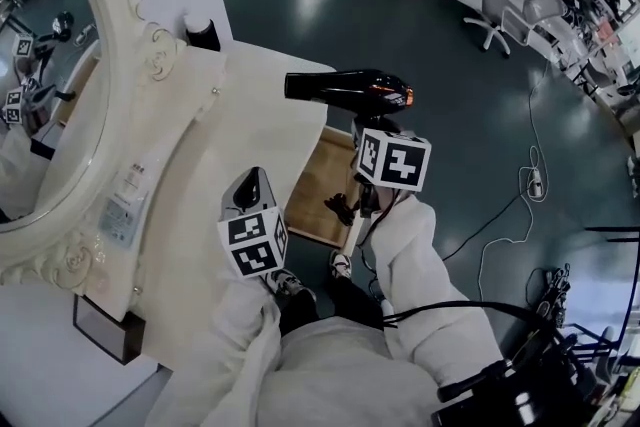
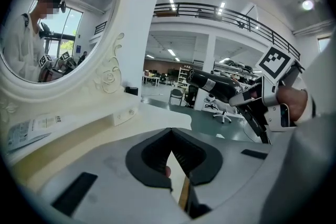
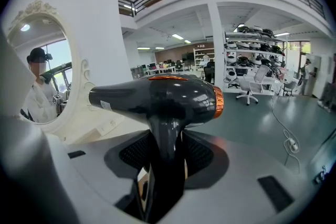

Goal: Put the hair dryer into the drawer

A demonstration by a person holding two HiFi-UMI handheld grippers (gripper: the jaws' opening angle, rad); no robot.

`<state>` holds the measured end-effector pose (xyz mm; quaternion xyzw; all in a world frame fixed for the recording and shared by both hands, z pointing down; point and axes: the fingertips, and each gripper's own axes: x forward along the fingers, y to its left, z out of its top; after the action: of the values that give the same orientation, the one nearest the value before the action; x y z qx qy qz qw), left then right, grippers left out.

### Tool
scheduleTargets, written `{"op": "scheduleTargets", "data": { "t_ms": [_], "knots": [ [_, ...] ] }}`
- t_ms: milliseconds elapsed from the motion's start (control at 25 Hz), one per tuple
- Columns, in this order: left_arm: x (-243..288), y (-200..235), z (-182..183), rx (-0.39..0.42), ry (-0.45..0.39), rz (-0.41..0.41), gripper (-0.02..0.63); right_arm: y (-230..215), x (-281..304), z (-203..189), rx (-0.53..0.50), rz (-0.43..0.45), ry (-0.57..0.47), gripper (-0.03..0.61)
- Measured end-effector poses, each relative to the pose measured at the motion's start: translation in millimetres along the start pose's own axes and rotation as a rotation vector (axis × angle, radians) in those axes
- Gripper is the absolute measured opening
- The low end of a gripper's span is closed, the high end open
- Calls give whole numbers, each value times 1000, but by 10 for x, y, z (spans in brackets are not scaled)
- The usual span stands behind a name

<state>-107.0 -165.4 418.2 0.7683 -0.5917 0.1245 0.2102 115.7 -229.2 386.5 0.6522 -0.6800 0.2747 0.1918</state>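
Counts: 1 table, 1 mirror, 1 drawer, 1 dryer, 2 grippers.

- Table: white, with the oval mirror along its left edge. Mirror reflects the person and both marker cubes.
- Drawer: pulled out from under the table's right edge. Its wooden bottom is visible.
- Dryer: black with an orange ring at the rear end. It's in the air over the drawer, not in it. The nozzle points toward the table and overlaps the right edge. The handle hangs down into the right gripper.
- Right gripper: jaws spread wide and clamped on the dryer handle, pads pressing both sides. The gripper view shows the handle filling the gap.
- Left gripper: jaws fully together with tips meeting, holding nothing. It hangs over the table's near edge, just beside the drawer and apart from the dryer.
- Black jar: one, at the table's far corner by the mirror frame.
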Motion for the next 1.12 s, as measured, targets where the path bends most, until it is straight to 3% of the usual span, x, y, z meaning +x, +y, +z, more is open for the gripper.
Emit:
{"op": "scheduleTargets", "data": {
  "t_ms": [320,840,1120],
  "knots": [
    [120,-122,-476,30,116,-36,-2,-395,214,-602,116,-89,88,238],
    [239,-756,-1328,96,340,-240,-2,-875,157,-1254,171,-182,183,238],
    [144,-854,-1772,134,449,-283,-2,-1012,107,-1577,192,-215,221,238]
  ]
}}
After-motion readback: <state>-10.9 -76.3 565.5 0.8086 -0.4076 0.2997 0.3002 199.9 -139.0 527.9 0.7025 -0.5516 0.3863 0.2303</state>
